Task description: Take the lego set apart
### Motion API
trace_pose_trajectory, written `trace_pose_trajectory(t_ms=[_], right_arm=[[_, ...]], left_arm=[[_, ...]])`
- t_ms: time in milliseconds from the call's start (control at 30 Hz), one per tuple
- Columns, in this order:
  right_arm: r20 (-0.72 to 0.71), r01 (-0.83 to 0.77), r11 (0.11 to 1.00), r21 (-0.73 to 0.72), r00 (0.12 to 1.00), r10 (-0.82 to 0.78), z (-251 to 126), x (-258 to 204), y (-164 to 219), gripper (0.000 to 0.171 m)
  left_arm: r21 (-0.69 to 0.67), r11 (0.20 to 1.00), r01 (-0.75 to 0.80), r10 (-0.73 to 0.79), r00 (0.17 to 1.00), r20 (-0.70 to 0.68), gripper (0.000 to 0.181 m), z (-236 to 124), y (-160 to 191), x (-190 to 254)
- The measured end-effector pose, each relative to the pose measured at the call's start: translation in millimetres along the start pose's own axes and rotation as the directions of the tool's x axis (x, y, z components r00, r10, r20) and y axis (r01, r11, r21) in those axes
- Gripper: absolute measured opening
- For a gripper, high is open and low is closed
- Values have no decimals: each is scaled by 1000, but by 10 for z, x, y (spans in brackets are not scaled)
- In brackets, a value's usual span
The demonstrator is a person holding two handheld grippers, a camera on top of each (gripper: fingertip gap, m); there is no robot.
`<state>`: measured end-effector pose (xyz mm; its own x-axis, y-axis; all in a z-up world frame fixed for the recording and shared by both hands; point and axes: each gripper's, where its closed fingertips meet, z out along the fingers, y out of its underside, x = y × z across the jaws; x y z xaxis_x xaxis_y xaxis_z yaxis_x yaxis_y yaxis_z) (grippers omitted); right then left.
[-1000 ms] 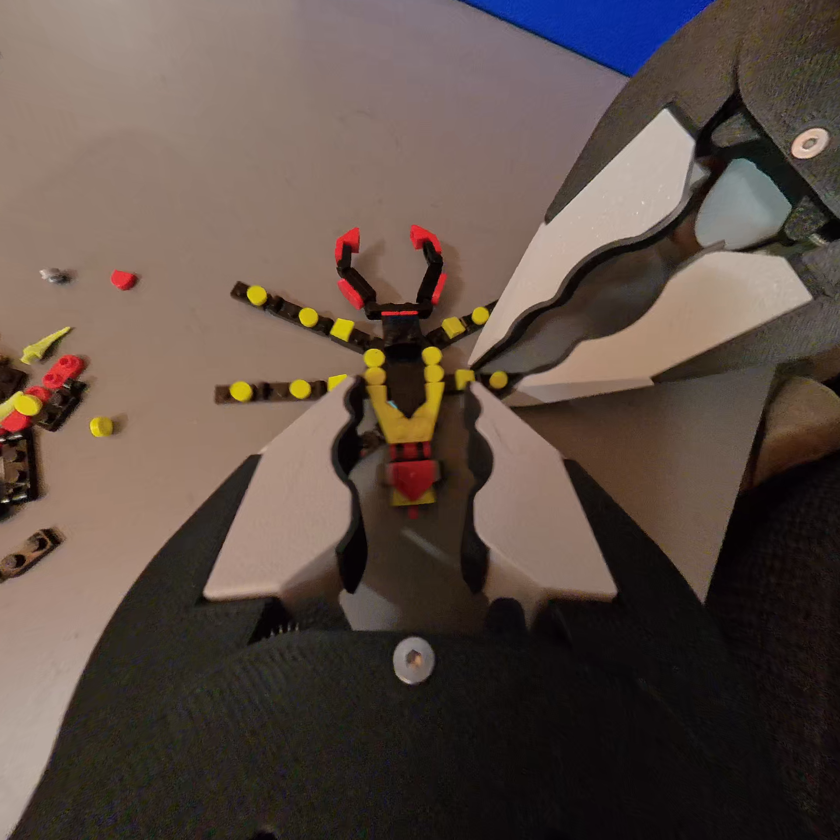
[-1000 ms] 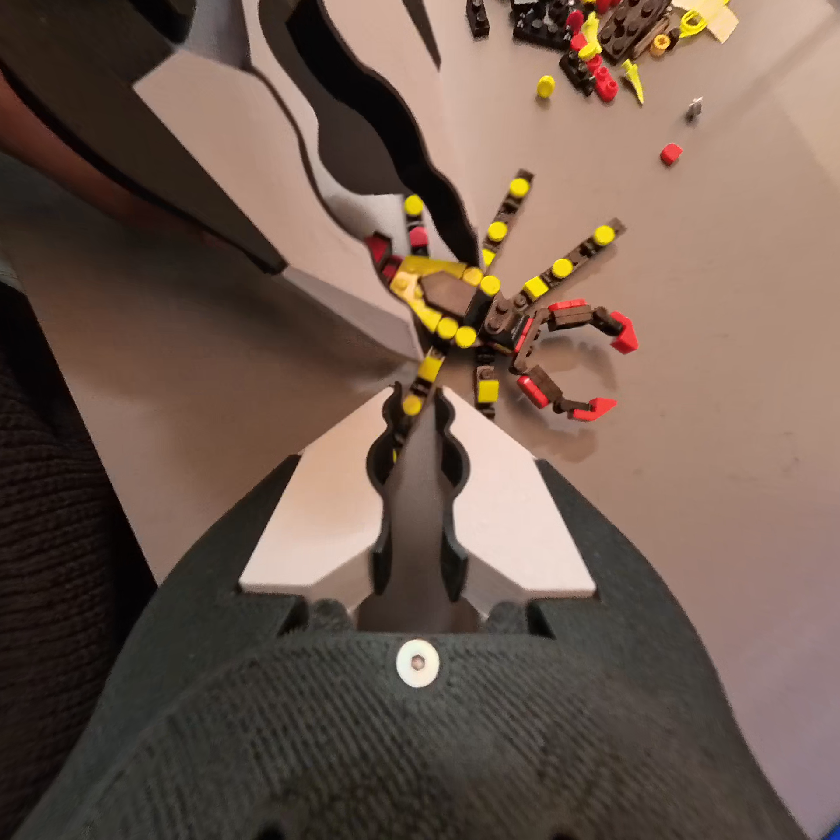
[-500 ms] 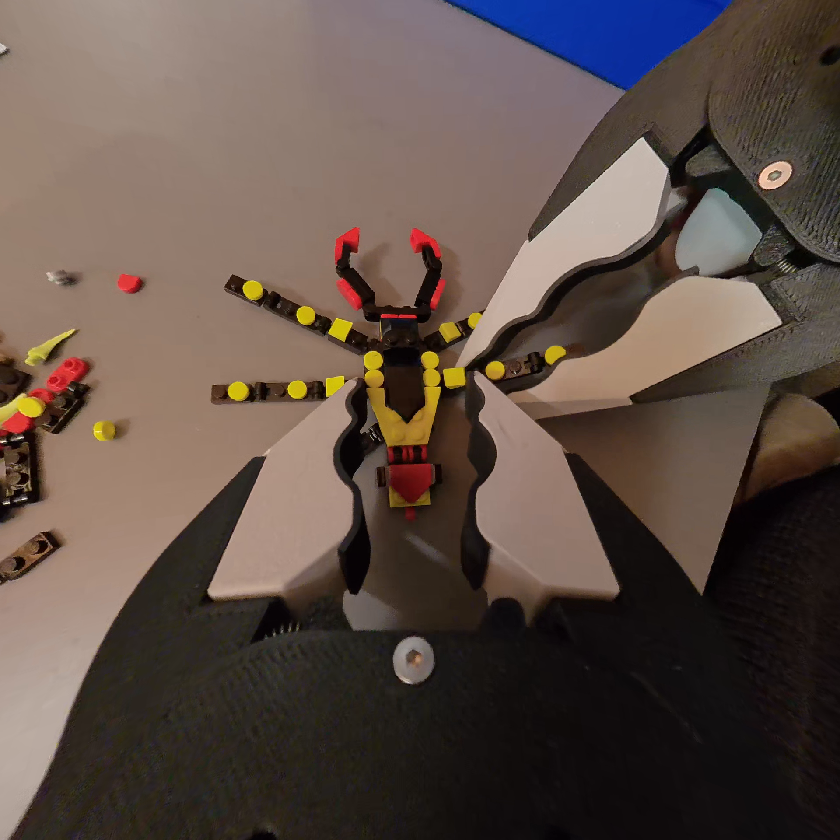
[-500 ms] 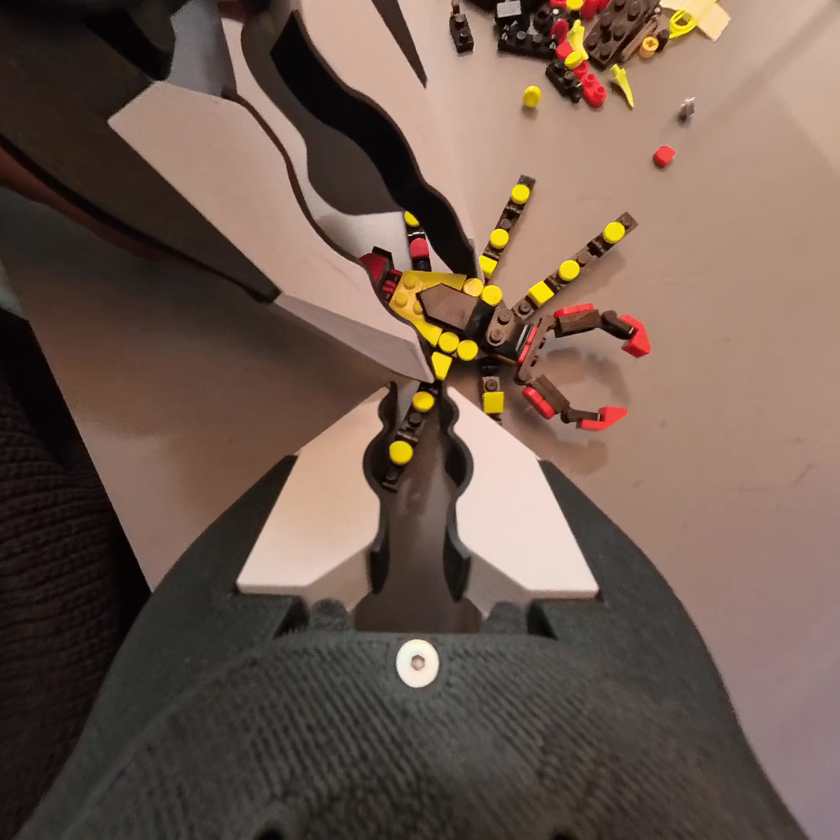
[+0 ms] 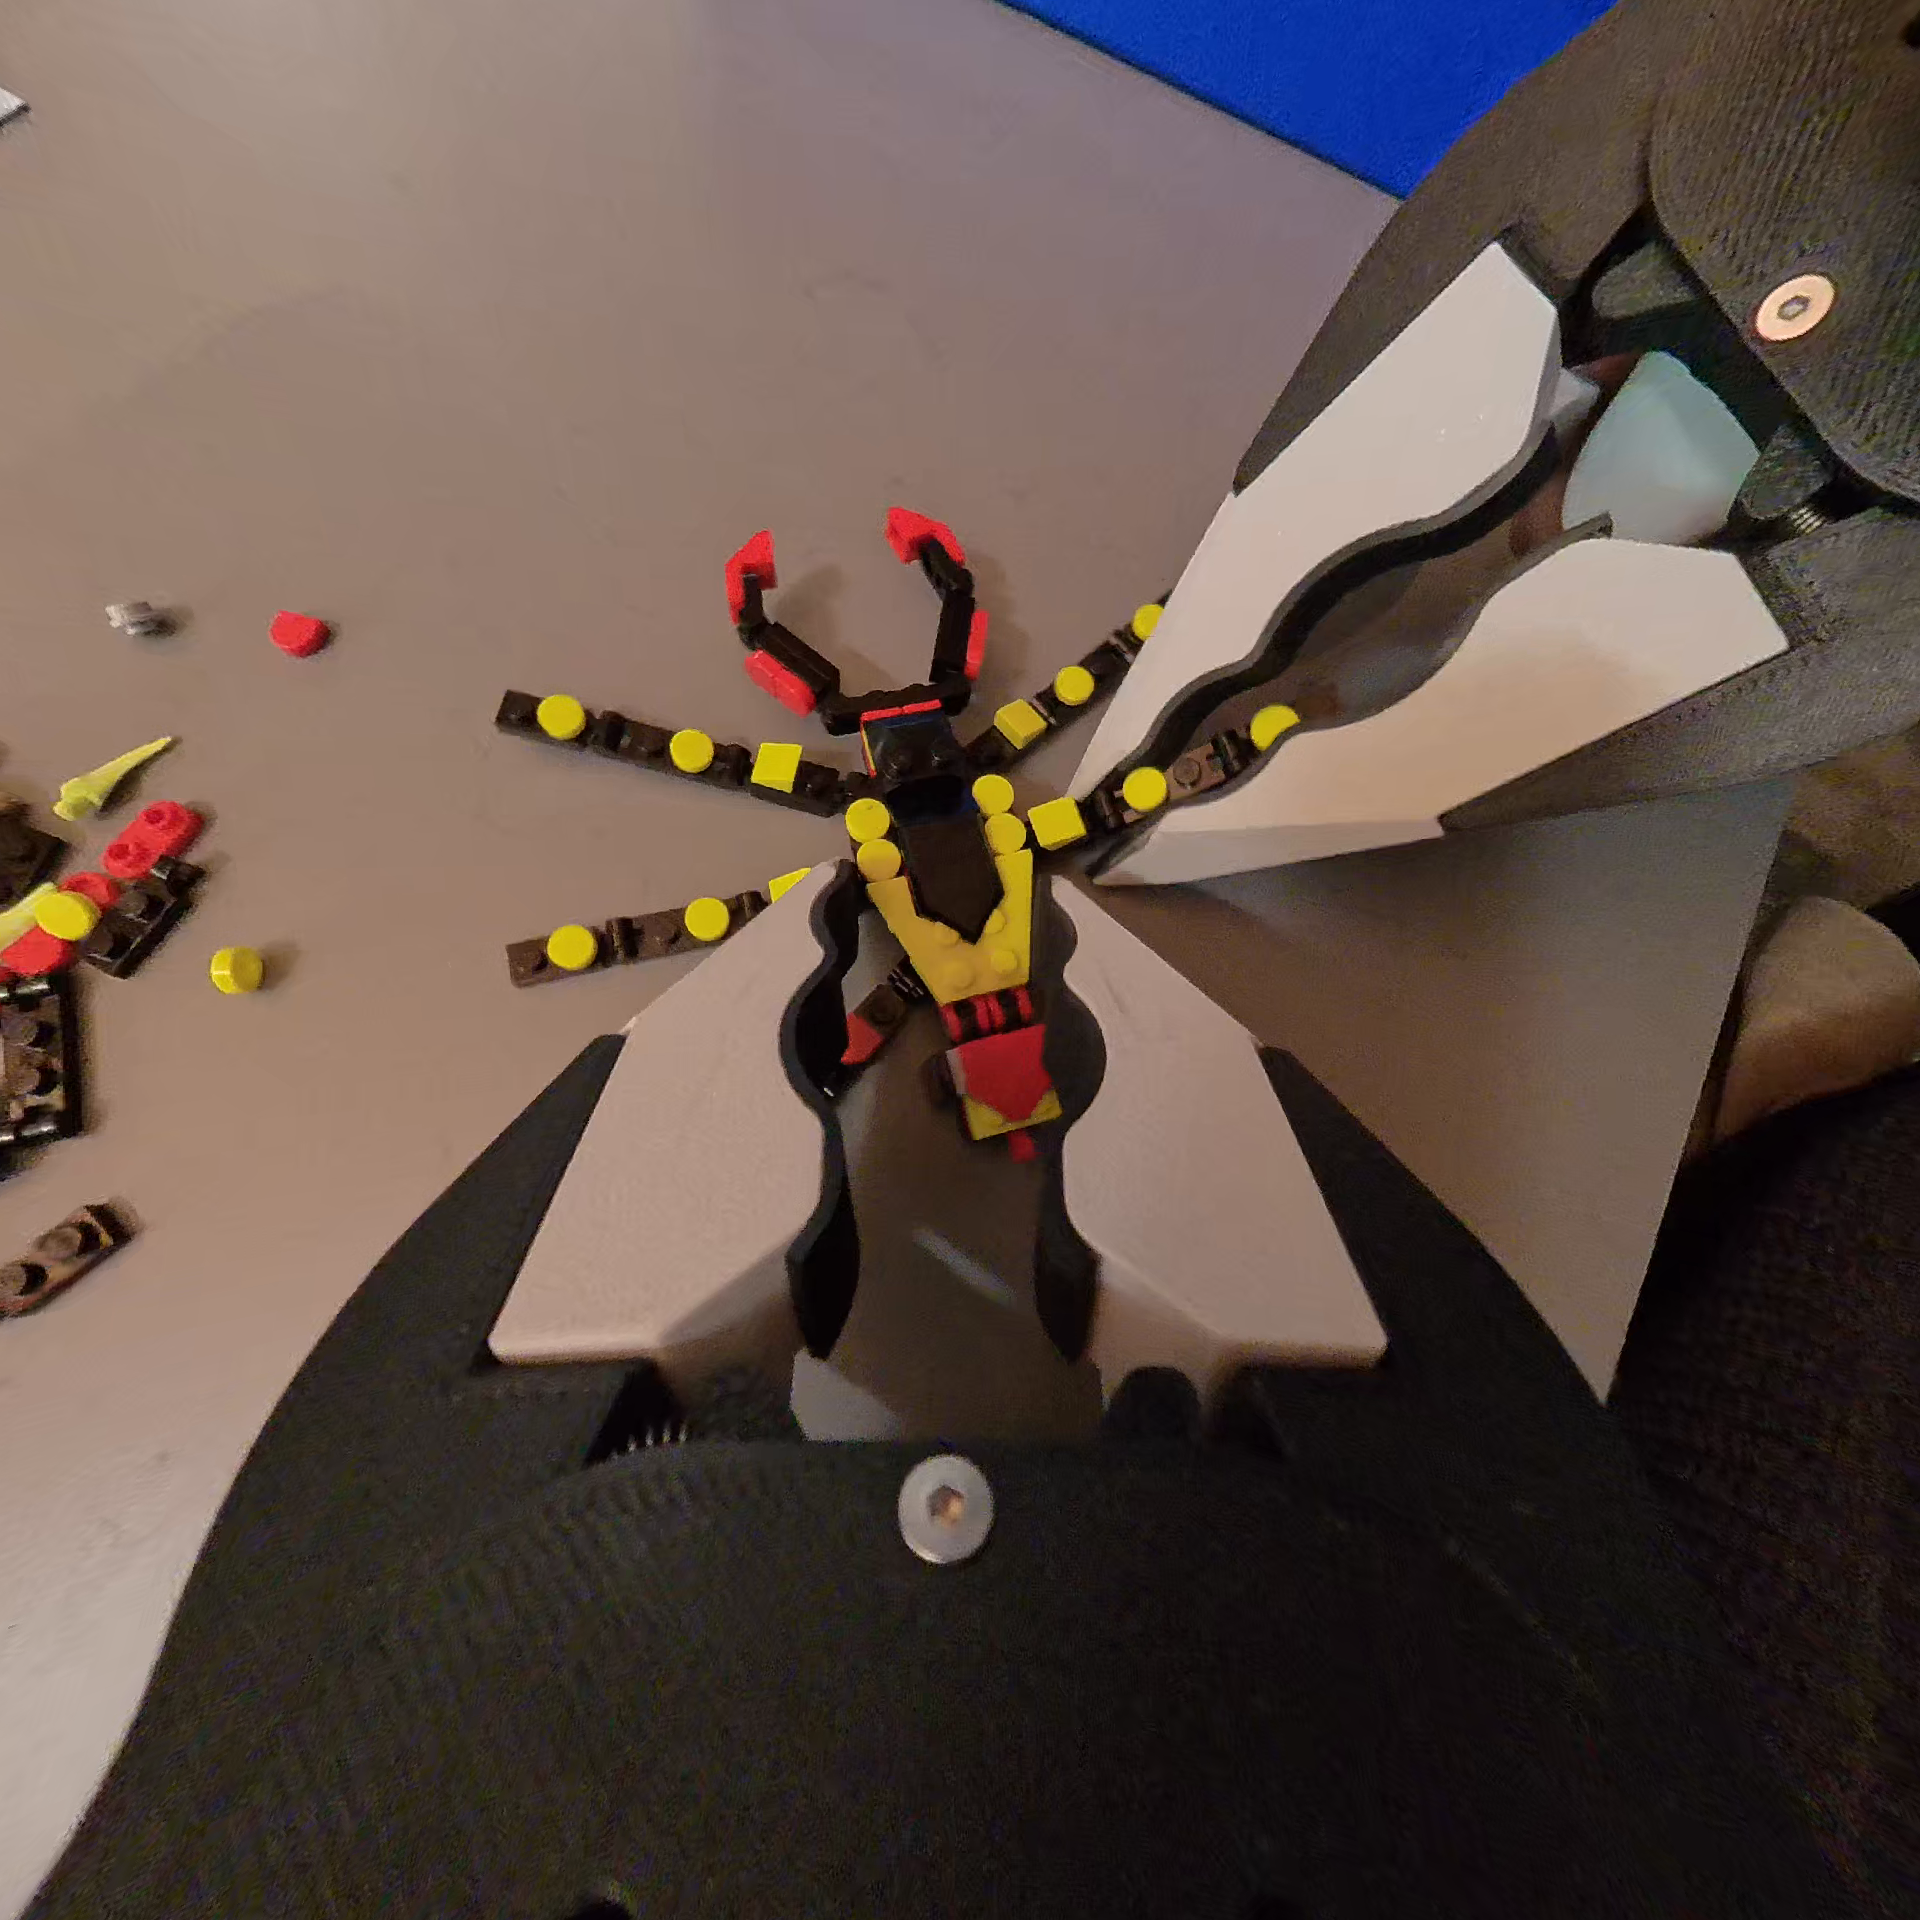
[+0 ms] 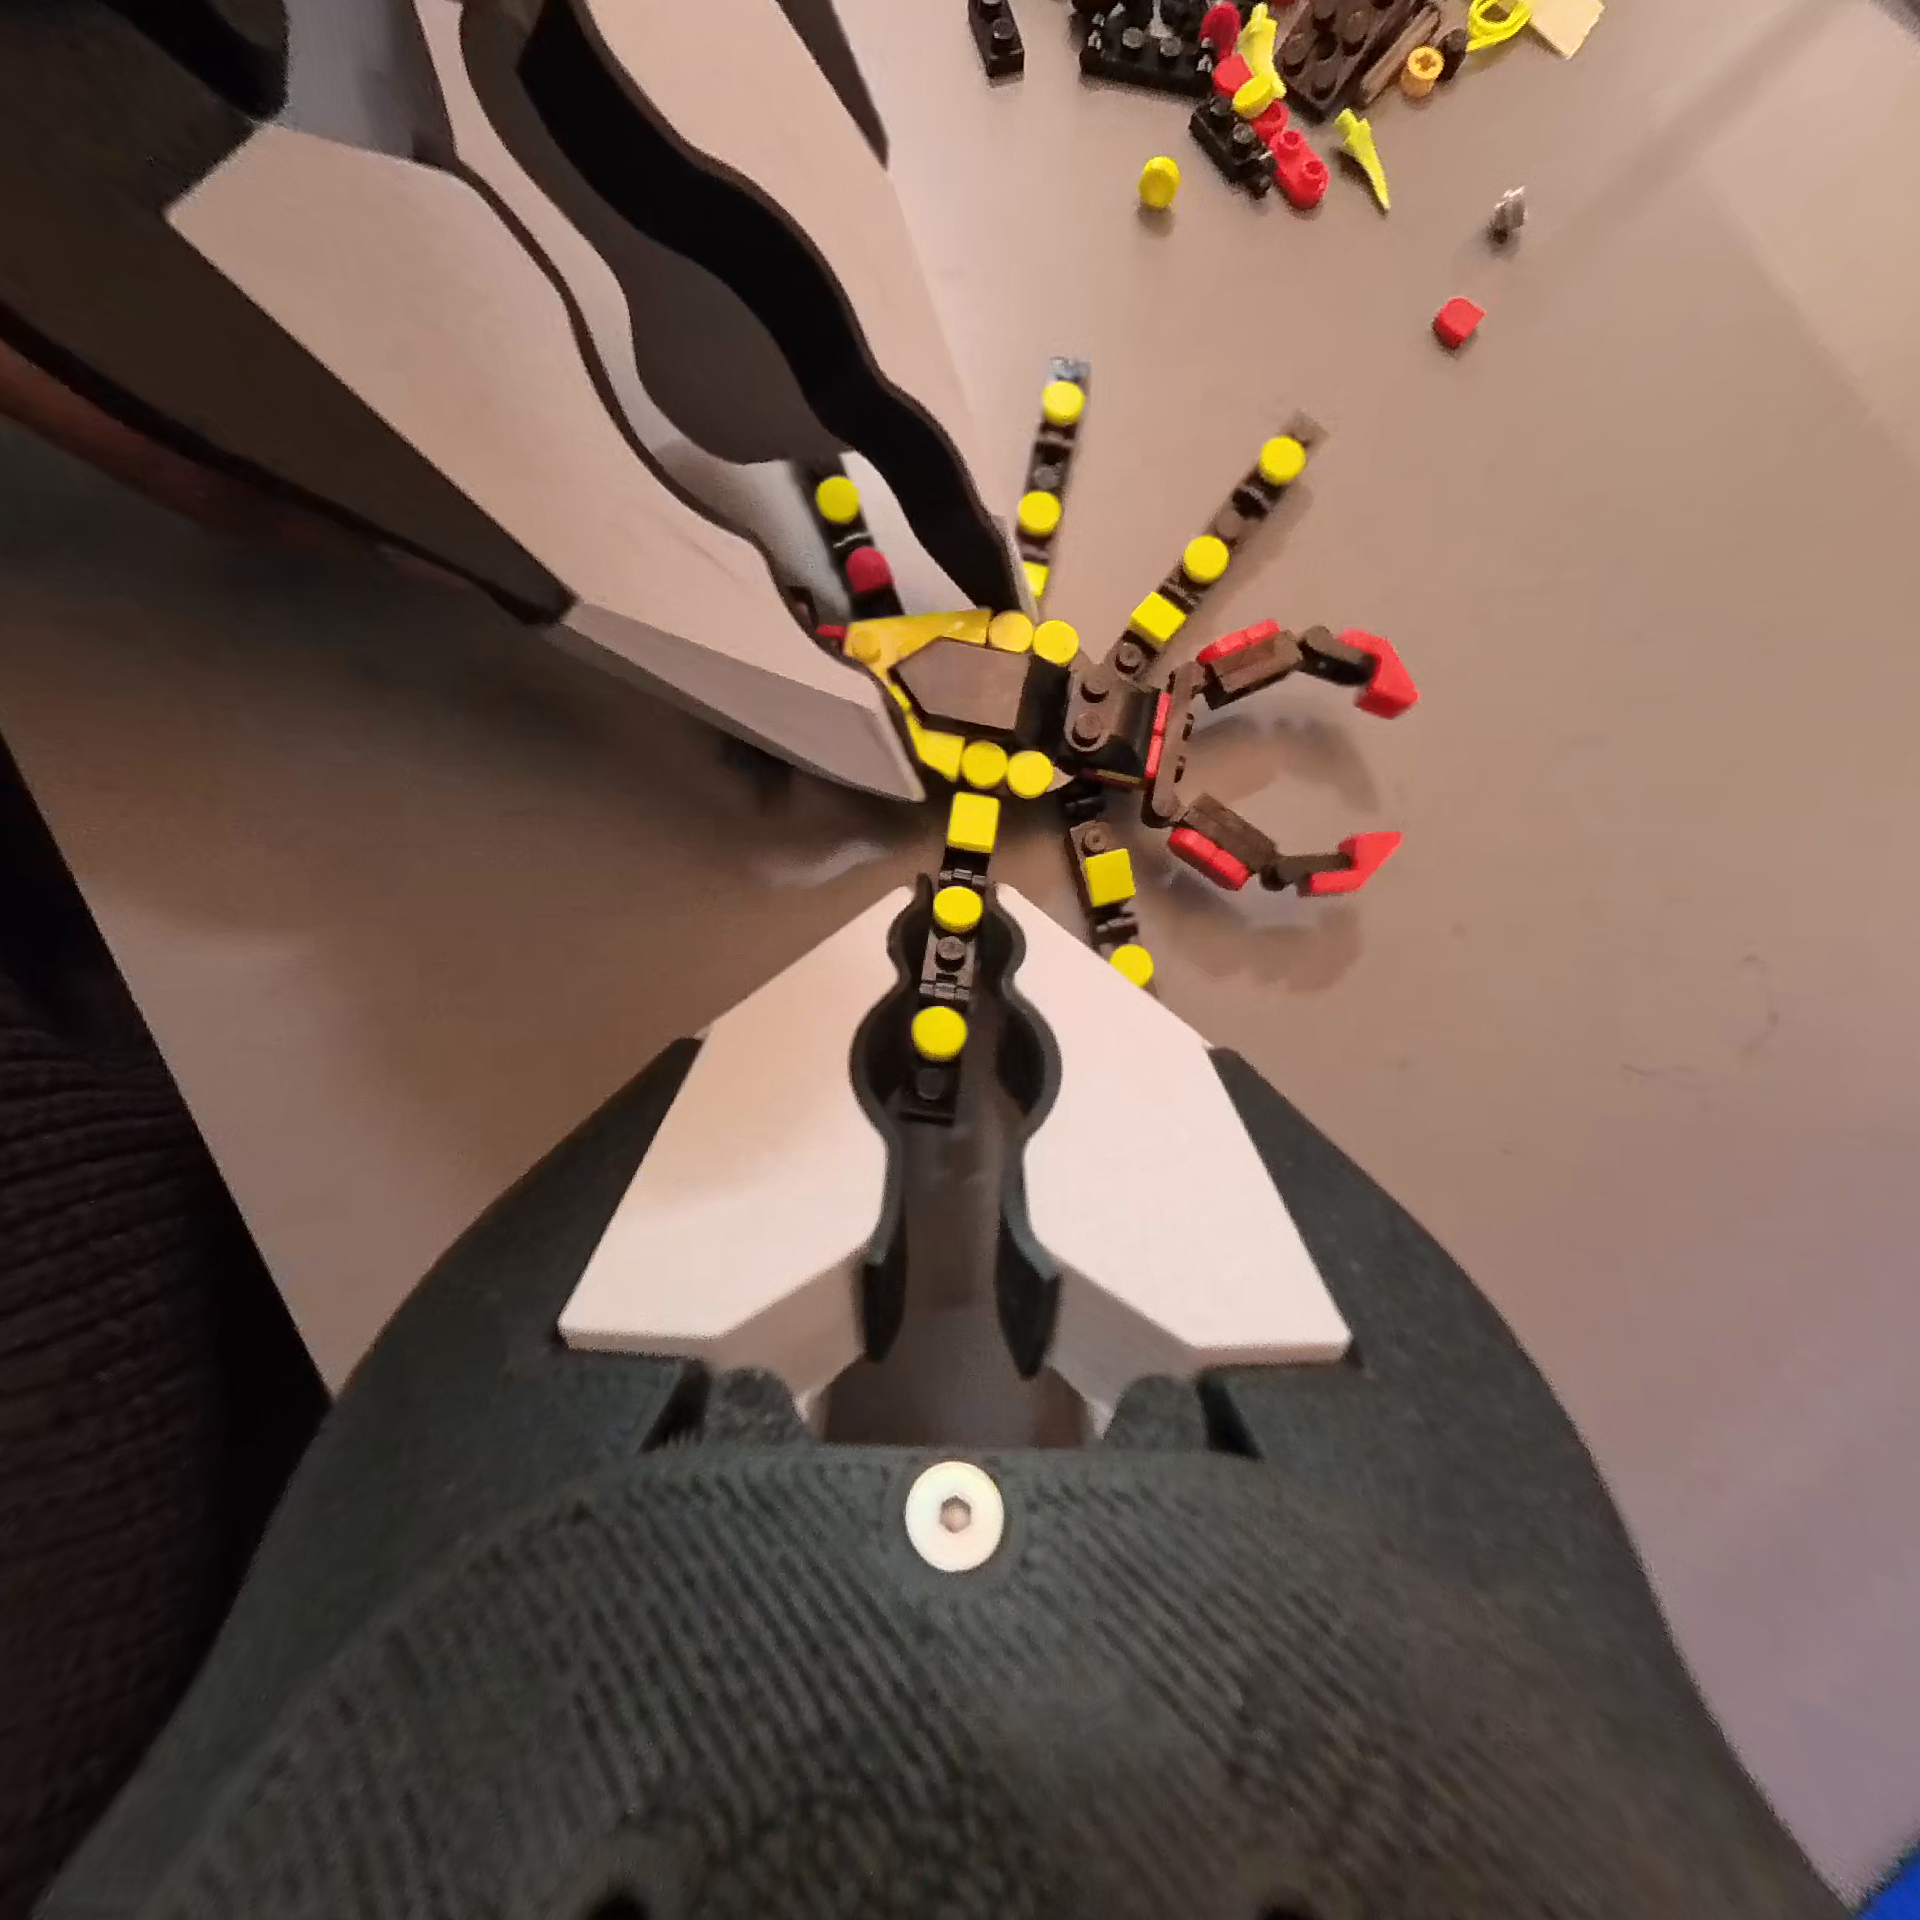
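Observation:
A black, yellow and red lego scorpion-like model [image 5: 940, 842] lies on the grey table [image 5: 520, 312], claws pointing away. My left gripper [image 5: 951, 883] has its jaws closed against both sides of the yellow body, the red tail between the fingers. In the right wrist view the model [image 6: 987, 686] shows with the left gripper [image 6: 961, 707] clasping it from the upper left. My right gripper [image 6: 956, 894] is shut on one black leg with yellow studs [image 6: 945, 997], which runs deep between its fingers. In the left wrist view the right gripper [image 5: 1091, 842] comes in from the right around that leg [image 5: 1195, 769].
A pile of loose lego pieces [image 5: 62, 935] lies at the left edge, seen top right in the right wrist view [image 6: 1268, 94]. A red piece [image 5: 299, 632], a yellow stud [image 5: 237, 969] and a small grey piece [image 5: 140, 618] lie apart. A blue surface [image 5: 1299, 62] borders the table. My two grippers' fingertips are within a few centimetres of each other. The left tips stand about 12 cm off the red piece [image 5: 299, 632]. It turns up in the right wrist view [image 6: 1457, 321] as well.
The right gripper has slid farther along the leg, which now lies deeper between its fingers and straighter. The left jaws have narrowed onto the body.

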<state>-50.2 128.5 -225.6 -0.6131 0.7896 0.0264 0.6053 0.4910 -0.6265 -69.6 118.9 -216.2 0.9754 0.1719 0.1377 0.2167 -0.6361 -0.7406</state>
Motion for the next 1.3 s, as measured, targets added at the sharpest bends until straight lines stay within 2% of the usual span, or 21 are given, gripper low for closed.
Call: trace_pose_trajectory(t_ms=[167, 433, 467, 500, 533, 567, 600, 633, 767, 900, 1000, 1100, 1167, 1233, 1300], right_arm=[[9, 17, 1000, -3, 1000, -17, 9, -37, -10, 10], [-49, 39, 998, -56, 998, -41, -10, -23, 29, 8], [-25, 24, 998, -58, 999, -25, -16, -54, 37, 8], [86, -11, 999, -44, 996, 14, -33, -220, 26, 7], [156, -82, 996, -37, 984, 87, -39, -333, 23, 7], [115, -95, 994, -44, 988, 100, -51, -282, 53, 7], [15, -44, 998, -47, 999, 45, -100, -142, 74, 7], [-40, -7, 1000, -18, 999, 7, -154, -56, 32, 7], [41, -48, 995, 83, 998, 45, -183, -94, -114, 7], [81, -35, 989, 146, 996, 24, -217, -96, -180, 7], [128, -73, 979, 189, 991, 49, -243, -105, -222, 7], [181, -121, 971, 205, 980, 83, -256, -107, -235, 7], [235, -168, 958, 233, 966, 112, -291, -123, -282, 7], [315, -228, 929, 292, 940, 132, -376, -164, -391, 7], [393, -275, 894, 355, 911, 124, -490, -211, -509, 7]], left_arm=[[-17, 998, -52, 53, 998, 39, 31, 21, 1, -25], [-18, 999, -32, 33, 999, 29, 30, 22, -10, -25], [-17, 999, -35, 36, 997, 72, 29, 19, -11, -95], [-24, 995, -95, 98, 965, 242, 28, -38, -19, -391], [-52, 988, -147, 155, 922, 354, 28, -118, -7, -656], [-39, 997, -72, 80, 946, 314, 29, -143, 23, -702], [-17, 997, 77, -73, 981, 177, 29, -125, 36, -574], [-6, 989, 148, -146, 983, 107, 29, -107, 26, -480], [-35, 999, -2, 8, 983, 186, 29, -81, 22, -423], [7, 997, 78, -78, 992, 98, 29, -87, 2, -382], [94, 990, 106, -110, 993, 34, 30, -214, -111, -347], [208, 976, 59, -45, 996, -70, 31, -377, -297, -187], [261, 964, 48, 6, 979, -204, 33, -460, -367, 17], [246, 963, 111, -22, 941, -338, 37, -472, -350, 160], [195, 962, 194, -73, 863, -501, 38, -491, -313, 332]])
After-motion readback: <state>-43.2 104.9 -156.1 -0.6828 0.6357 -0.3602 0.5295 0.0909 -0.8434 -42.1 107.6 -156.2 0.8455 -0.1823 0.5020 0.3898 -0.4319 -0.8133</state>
